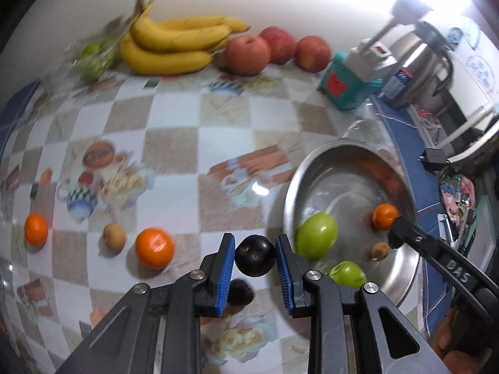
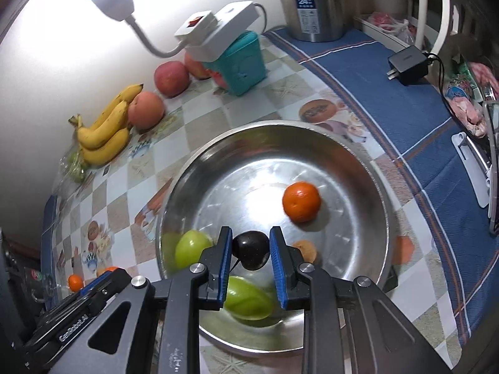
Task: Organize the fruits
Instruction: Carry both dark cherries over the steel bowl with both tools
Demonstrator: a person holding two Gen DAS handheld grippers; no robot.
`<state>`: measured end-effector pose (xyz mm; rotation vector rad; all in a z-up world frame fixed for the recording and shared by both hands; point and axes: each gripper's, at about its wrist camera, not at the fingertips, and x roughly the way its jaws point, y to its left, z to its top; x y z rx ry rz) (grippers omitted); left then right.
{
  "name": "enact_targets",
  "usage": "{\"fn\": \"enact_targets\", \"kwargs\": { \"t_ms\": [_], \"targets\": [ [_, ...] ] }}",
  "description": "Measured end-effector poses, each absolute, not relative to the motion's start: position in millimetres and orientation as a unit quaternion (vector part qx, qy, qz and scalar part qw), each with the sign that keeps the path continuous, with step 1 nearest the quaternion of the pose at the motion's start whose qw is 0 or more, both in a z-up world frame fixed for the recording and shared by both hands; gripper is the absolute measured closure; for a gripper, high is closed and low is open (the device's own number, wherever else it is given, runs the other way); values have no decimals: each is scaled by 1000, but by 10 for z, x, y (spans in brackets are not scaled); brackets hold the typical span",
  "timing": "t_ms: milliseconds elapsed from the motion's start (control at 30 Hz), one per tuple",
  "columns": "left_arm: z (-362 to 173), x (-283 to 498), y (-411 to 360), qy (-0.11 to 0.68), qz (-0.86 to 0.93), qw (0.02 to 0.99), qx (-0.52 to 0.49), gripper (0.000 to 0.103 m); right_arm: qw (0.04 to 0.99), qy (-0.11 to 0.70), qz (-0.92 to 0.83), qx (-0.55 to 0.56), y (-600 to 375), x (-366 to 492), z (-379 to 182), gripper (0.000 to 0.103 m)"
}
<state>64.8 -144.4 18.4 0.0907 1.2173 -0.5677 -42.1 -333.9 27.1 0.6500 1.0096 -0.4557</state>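
My left gripper (image 1: pixel 255 257) is shut on a dark plum (image 1: pixel 254 255) and holds it above the checkered tablecloth, just left of the steel bowl (image 1: pixel 411 268). My right gripper (image 2: pixel 251 249) is shut on a second dark plum (image 2: pixel 251 251) and holds it over the steel bowl (image 2: pixel 368 168). In the bowl lie two green apples (image 2: pixel 190 247) (image 2: pixel 246 300), a tangerine (image 2: pixel 301 201) and a small brown fruit (image 2: pixel 307 251). On the cloth lie two tangerines (image 1: pixel 154 247) (image 1: pixel 36 229), a small brown fruit (image 1: pixel 113 237) and another dark plum (image 1: pixel 240 291) under the left gripper.
Bananas (image 1: pixel 168 46), three red apples (image 1: pixel 248 54) and a bag of green fruit (image 1: pixel 93 56) line the wall. A teal box (image 2: pixel 241 62) bearing a white lamp base, a steel kettle (image 2: pixel 312 0) and a black charger (image 2: pixel 407 64) stand behind the bowl.
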Motion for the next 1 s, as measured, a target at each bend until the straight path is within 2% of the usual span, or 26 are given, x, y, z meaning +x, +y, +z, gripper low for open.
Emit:
{"fn": "enact_targets", "kwargs": {
  "t_ms": [400,1000],
  "targets": [
    [224,675,-1892,508,-308,803,53,74,803,462,-214,308,-3471,-350,132,77],
    [18,757,-2279,511,-327,792,70,74,787,491,-222,299,-3490,-274,-72,77]
  ]
}}
